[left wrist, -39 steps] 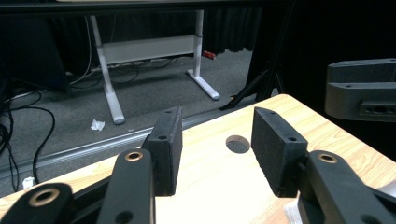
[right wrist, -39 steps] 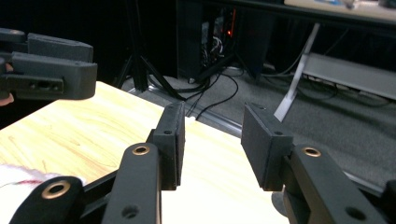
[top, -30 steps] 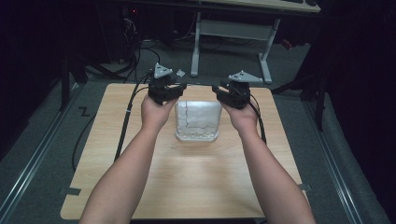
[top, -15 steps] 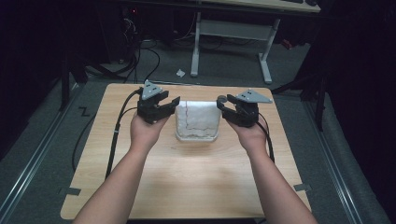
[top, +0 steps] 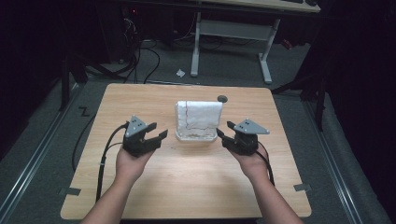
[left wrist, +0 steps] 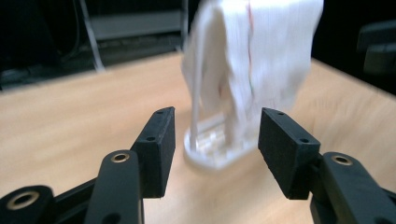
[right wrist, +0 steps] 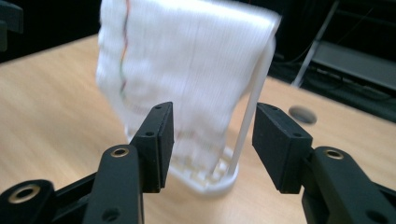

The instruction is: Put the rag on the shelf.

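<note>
High view shows me standing off from the white cloth (top: 198, 117) that hangs over a small white rack (top: 196, 136) in the middle of the worktop (top: 187, 186). My left hand-held gripper (top: 158, 136) sits just off the rack's left side and my right hand-held gripper (top: 223, 135) just off its right; both have their jaws spread wide and hold nothing, which each gripper view confirms, with the cloth beyond the open jaws.

I judge the draping is done and I am at the release-and-retreat step. If more is wanted, the next move calls for coming back in level with the cloth's lower edges and pinching fabric only, not the thin rack posts.

Compared with a second ago, my hands have drawn back toward me and apart: then they were up at the cloth's top corners, now they are low beside the base. The cloth hangs as it did.
</note>
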Action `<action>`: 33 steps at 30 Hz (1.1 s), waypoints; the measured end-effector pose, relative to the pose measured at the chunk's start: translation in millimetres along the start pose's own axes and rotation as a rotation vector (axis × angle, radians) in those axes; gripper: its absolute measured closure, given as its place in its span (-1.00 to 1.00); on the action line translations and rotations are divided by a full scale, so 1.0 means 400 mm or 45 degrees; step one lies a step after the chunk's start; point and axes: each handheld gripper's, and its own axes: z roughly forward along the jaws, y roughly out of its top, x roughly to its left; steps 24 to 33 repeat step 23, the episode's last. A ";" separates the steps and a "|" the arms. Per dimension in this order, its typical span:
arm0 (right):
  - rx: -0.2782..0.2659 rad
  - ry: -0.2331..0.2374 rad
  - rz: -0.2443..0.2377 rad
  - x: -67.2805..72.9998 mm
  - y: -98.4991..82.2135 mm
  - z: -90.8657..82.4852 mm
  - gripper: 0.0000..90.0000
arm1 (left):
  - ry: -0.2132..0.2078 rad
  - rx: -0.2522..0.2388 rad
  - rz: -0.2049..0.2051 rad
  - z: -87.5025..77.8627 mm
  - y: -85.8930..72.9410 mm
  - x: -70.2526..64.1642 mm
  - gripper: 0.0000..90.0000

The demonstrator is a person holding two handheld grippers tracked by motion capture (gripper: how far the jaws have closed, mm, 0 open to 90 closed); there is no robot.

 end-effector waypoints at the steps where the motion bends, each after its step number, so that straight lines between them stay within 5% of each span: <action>1: 0.013 0.002 -0.001 0.003 -0.011 -0.001 0.08 | -0.006 0.016 0.001 0.001 -0.016 -0.003 0.02; 5: 0.059 0.020 -0.003 0.017 -0.064 -0.002 0.07 | -0.024 0.128 0.026 0.006 -0.106 -0.018 0.00; 9: 0.152 0.036 0.000 0.037 -0.167 -0.012 0.04 | -0.068 0.238 0.038 0.002 -0.193 -0.040 -0.05; 12: 0.181 0.037 0.006 0.046 -0.221 -0.031 0.01 | -0.097 0.252 0.051 -0.039 -0.251 -0.075 -0.05; 14: 0.253 0.069 0.027 0.051 -0.263 -0.055 -0.01 | -0.108 0.314 0.090 -0.051 -0.257 -0.096 -0.10; 16: 0.255 0.070 0.028 0.048 -0.267 -0.060 -0.01 | -0.093 0.323 0.160 -0.055 -0.263 -0.110 -0.11; 21: 0.248 0.061 0.074 0.032 -0.270 -0.056 -0.02 | -0.152 0.315 0.019 -0.035 -0.267 -0.078 -0.09; 33: 0.250 0.072 0.061 0.034 -0.272 -0.049 -0.03 | -0.125 0.299 0.015 -0.028 -0.264 -0.071 -0.13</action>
